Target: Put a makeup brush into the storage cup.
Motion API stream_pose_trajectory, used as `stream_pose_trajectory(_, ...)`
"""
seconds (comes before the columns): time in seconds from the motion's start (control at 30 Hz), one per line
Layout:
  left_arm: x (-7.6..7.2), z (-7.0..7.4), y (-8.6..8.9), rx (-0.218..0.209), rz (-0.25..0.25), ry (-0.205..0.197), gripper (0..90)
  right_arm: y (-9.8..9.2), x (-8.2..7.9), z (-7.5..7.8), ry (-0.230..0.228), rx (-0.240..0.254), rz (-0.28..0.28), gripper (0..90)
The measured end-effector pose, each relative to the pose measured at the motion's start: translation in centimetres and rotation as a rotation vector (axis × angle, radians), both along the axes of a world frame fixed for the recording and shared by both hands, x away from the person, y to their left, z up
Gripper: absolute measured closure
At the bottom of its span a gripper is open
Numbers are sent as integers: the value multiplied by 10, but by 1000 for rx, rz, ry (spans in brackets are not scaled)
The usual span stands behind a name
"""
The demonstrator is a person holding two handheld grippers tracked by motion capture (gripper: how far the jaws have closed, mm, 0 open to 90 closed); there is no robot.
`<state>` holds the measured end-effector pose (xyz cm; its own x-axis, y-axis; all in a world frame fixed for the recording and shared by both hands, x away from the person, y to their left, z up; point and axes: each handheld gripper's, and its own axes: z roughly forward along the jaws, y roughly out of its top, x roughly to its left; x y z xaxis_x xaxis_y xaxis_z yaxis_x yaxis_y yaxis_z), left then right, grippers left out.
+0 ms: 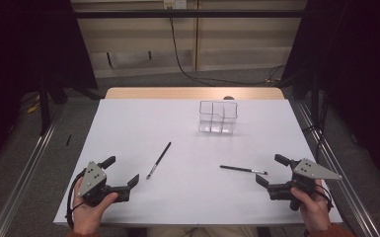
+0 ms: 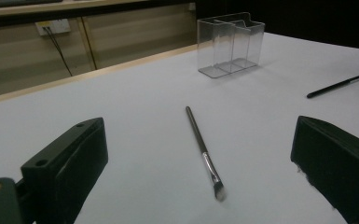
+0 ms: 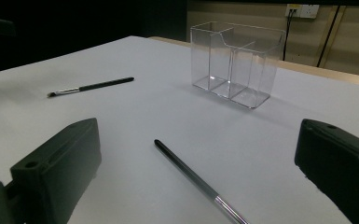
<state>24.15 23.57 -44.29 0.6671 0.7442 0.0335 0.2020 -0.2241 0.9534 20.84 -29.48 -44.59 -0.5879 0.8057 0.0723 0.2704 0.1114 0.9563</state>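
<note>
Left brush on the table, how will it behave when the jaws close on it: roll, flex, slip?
The left brush looks thin and round, so a nudge would probably roll it. Its handle seems stiff; only the bristle tip should flex. Lying flat on the table, it leaves little to grab and may slip from the left gripper.

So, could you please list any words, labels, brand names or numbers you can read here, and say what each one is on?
None: nothing in these pictures carries readable writing.
Clear organiser: no label or print.
Two brushes, left brush and right brush: handles plain, any marking too small to tell.
Wall socket: no legible text.
Left gripper and right gripper: no visible lettering.
</note>
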Motion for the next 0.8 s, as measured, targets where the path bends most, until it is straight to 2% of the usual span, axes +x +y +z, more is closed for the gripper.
stream_pose_trajectory(0.07, 0, 0, -1, 11, -6, -1, 38, 0, 0, 0, 0, 1, -2, 0)
stream_pose_trajectory(0.2, 2, 0, -2, 8, -7, 2, 38, -1, 1, -1, 8, -2, 0, 0)
stream_pose_trajectory(0.23, 3, -1, -3, -10, -8, 9, 38, -1, 1, -2, 12, -1, -1, 0)
stream_pose_trajectory(0.27, 3, -1, -3, -10, -8, 9, 38, -1, 1, -2, 12, -1, -1, 0)
stream_pose_trajectory(0.4, 4, -2, -4, 5, -4, 20, 38, -3, 0, -1, 9, 14, -6, 0)
stream_pose_trajectory(0.5, 3, -1, -4, -10, -2, 8, 38, -2, 0, -1, 9, 7, 3, 0)
stream_pose_trajectory(0.6, 2, 0, -4, -20, -13, 18, 38, -1, 0, -1, 6, 14, 0, 0)
stream_pose_trajectory(0.8, -1, 4, -7, -34, -21, -4, 38, 2, -2, 0, 2, 7, 10, 0)
